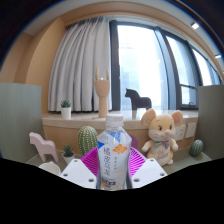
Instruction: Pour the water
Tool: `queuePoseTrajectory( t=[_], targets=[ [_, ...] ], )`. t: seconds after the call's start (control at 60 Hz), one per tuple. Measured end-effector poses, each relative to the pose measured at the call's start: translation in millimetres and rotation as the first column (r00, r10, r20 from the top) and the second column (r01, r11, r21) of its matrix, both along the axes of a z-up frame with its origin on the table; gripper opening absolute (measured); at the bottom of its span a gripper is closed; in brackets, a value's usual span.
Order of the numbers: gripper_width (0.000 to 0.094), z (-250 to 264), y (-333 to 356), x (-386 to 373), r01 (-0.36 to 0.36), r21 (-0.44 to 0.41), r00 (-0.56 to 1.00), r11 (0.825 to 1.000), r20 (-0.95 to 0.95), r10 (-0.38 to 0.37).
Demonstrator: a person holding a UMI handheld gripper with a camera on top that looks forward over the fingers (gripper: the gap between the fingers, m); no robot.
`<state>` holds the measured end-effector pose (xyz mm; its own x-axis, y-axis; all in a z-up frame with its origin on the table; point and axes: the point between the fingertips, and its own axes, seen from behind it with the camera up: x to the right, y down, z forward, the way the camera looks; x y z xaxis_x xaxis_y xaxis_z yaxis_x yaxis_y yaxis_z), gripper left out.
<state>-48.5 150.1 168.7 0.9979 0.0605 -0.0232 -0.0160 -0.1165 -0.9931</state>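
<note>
A pale windowsill ran under curtained windows. On it, left of the bottle, stood a potted plant and a wooden hand; right of it a dark horse. A plush mouse and cactus flanked the bottle. The claw held the white-capped, labelled bottle upright, both pads pressed to its sides.

- Bottle: clear and pale, a white cap, a label with pink and blue print.
- Gripper: white fingers, magenta pads.
- Mouse plush toy: cream body, pinkish ears.
- Cactus: green.
- Horse figure: dark, on the windowsill.
- Small horse figure: white.
- Curtains: grey, vertical folds.
- Wooden hand model: light tan.
</note>
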Motion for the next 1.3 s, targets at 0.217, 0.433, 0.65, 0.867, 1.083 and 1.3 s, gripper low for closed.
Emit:
queuePoseTrajectory(
  t=[0.217, 0.433, 0.65, 0.867, 1.083, 1.3],
  targets=[
    [0.0346, -42.8, 4.2, 7.4, 0.005, -0.016, 1.000, 1.000, 0.006, -0.005],
    [0.0420, -43.3, -2.8, 4.8, 0.010, -0.012, 1.000, 1.000, 0.022, -0.010],
    [0.0752, -52.9, -19.2, 9.5, 0.036, -0.061, 0.999, 0.998, 0.018, -0.034],
    [0.0851, -82.3, -99.0, 2.8, 0.038, -0.161, 0.999, 0.986, -0.022, -0.043],
    [0.0850, -107.7, -203.9, -24.9, 0.012, -0.220, 0.999, 0.975, -0.040, -0.022],
    [0.0855, -104.7, -273.9, -44.8, -0.011, -0.264, 0.999, 0.964, -0.038, 0.001]
  ],
)
